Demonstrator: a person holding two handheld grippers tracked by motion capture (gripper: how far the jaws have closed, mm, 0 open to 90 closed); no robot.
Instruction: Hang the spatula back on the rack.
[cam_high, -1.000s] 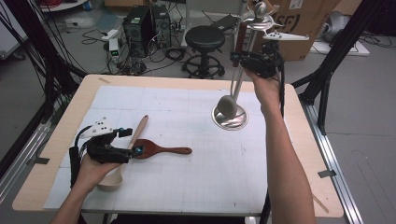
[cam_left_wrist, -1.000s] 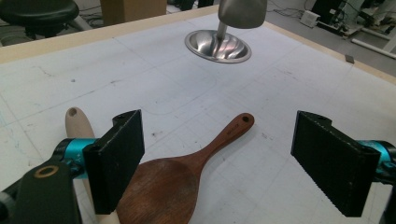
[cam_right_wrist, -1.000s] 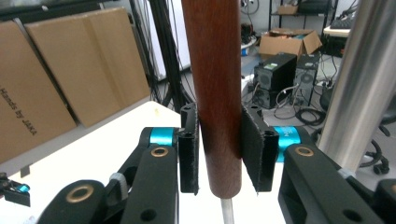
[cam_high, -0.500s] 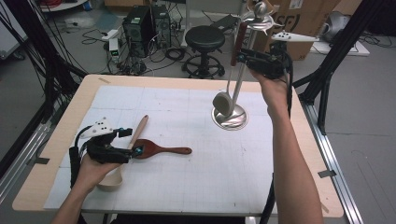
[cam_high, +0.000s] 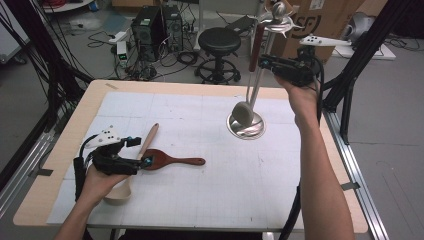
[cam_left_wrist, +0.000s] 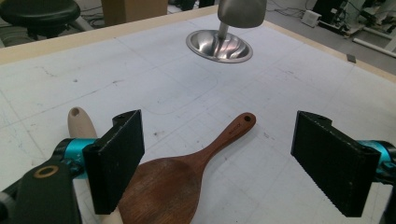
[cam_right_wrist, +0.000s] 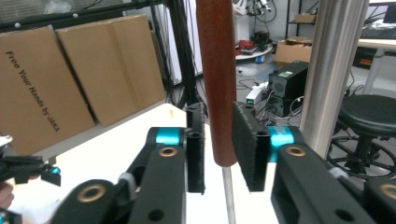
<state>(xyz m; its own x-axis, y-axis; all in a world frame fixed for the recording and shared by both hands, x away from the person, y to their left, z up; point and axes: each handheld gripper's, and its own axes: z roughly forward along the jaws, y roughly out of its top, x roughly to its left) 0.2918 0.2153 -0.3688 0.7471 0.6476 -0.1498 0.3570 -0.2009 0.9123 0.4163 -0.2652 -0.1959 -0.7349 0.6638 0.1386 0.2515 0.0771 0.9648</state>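
Red-brown wood, the ladle handle (cam_right_wrist: 217, 79), sits between our right gripper (cam_right_wrist: 219, 154) jaws, which have just been closing on it. Our left gripper (cam_left_wrist: 217, 158) stands spread over the dark wooden spoon (cam_left_wrist: 187, 172).

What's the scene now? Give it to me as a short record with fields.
stand: metal, far right on table
ladle: hangs on stand
right gripper: jaws have just been closing, pressing ladle handle between them
left gripper: open, over dark spoon's bowl
pale spoon: lies beside dark spoon
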